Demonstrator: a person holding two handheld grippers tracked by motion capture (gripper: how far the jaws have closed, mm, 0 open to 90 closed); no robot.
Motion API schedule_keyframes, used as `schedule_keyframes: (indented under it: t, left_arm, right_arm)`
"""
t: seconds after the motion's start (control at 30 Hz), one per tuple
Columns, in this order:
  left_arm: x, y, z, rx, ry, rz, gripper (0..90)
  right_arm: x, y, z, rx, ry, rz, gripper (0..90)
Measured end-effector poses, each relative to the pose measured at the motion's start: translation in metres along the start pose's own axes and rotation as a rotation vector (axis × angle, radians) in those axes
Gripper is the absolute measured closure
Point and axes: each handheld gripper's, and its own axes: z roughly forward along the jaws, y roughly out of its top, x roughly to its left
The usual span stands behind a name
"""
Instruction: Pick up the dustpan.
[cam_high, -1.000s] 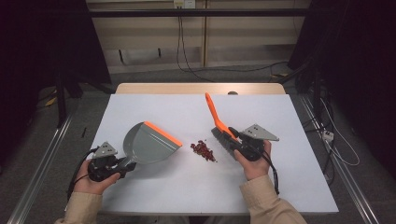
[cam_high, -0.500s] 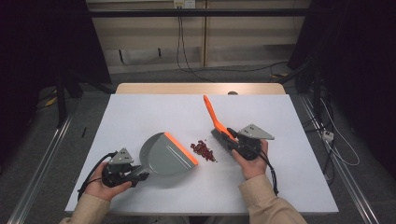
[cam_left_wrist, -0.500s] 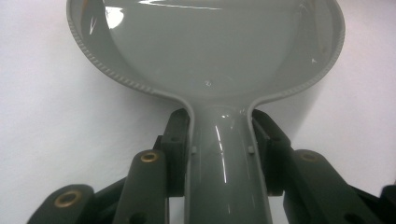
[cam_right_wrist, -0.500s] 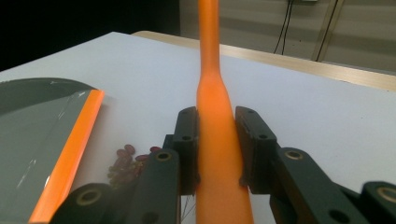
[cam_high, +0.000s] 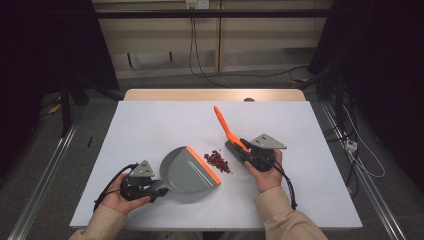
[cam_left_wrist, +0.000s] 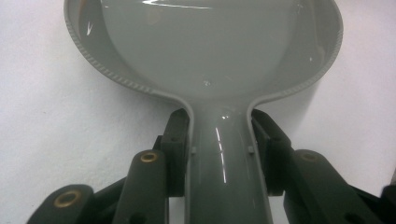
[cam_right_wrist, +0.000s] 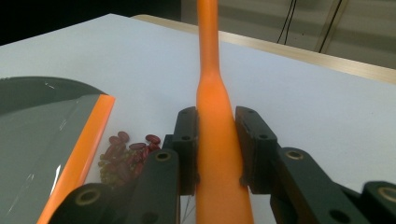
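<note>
Beans (cam_high: 218, 161), small and dark red, lie in a loose pile near the middle of a white table (cam_high: 150, 120), just beside the orange lip of a grey dustpan (cam_high: 187, 172) and just left of a small brush (cam_high: 229, 132) with a long orange handle. A person sits at the near edge, forearms coming in from the bottom of the high view, with a two-jaw tool in each hand. Clamped on the dustpan's grey handle is the left gripper (cam_high: 156, 188); the left gripper view shows both black jaws pressing the handle's sides (cam_left_wrist: 219, 158), with the pan's bowl lying flat on the table ahead. Clenched on the thick lower part of the brush handle is the right gripper (cam_high: 245, 150); the right gripper view shows the jaws squeezing it (cam_right_wrist: 217, 140), the handle rising up and away, and the beans low to the left against the pan's orange edge (cam_right_wrist: 88, 154). The step in hand looks like sweeping the beans into the pan. To do it well, the pan's lip should probably sit flat and firm on the table, right against the pile, so nothing slips beneath. The brush would best come in from the far side of the pile with short, gentle strokes toward the pan, since round beans are likely to roll and scatter if flicked hard.
</note>
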Motion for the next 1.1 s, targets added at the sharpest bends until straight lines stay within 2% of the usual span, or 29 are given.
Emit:
schedule_keyframes:
  t: [0.07, 0.1, 0.23, 0.37, 0.47, 0.6, 0.63, 0.77, 0.9, 1.1]
  left_arm:
    - [0.0, 0.0, 0.0, 0.002, -0.008, 0.008, 62.8]
    - [0.0, 0.0, 0.0, 0.001, -0.008, 0.011, 62.8]
    - [-0.003, 0.001, 0.001, -0.005, -0.027, 0.013, 62.8]
    - [-0.006, 0.002, 0.002, -0.005, -0.049, 0.025, 62.8]
    - [-0.008, 0.003, 0.004, -0.008, -0.054, 0.023, 62.7]
    - [-0.007, 0.003, 0.007, -0.005, -0.069, 0.016, 62.4]
    - [-0.007, 0.003, 0.008, 0.007, -0.065, 0.027, 62.3]
    - [-0.006, 0.002, 0.01, 0.009, -0.054, 0.02, 62.1]
    - [-0.005, 0.002, 0.011, 0.01, -0.064, 0.008, 58.7]
    - [-0.005, 0.001, 0.011, 0.008, -0.062, 0.005, 60.5]
  right_arm:
    - [0.0, 0.0, -0.001, 0.011, 0.014, 0.009, 70.8]
    - [0.0, 0.001, -0.002, 0.016, 0.007, 0.01, 70.4]
    - [-0.001, 0.003, -0.005, 0.05, 0.0, -0.012, 67.2]
    - [-0.002, 0.004, -0.006, 0.108, 0.011, -0.014, 66.7]
    - [-0.002, 0.005, -0.008, 0.132, -0.001, -0.029, 70.8]
    - [0.0, 0.007, -0.009, 0.166, -0.023, -0.031, 71.3]
    - [0.0, 0.007, -0.009, 0.167, -0.023, -0.034, 71.4]
    - [0.002, 0.007, -0.008, 0.146, -0.031, -0.014, 71.5]
    - [0.005, 0.008, -0.005, 0.111, -0.048, -0.015, 71.6]
    - [0.009, 0.01, 0.004, 0.076, -0.052, -0.058, 71.5]
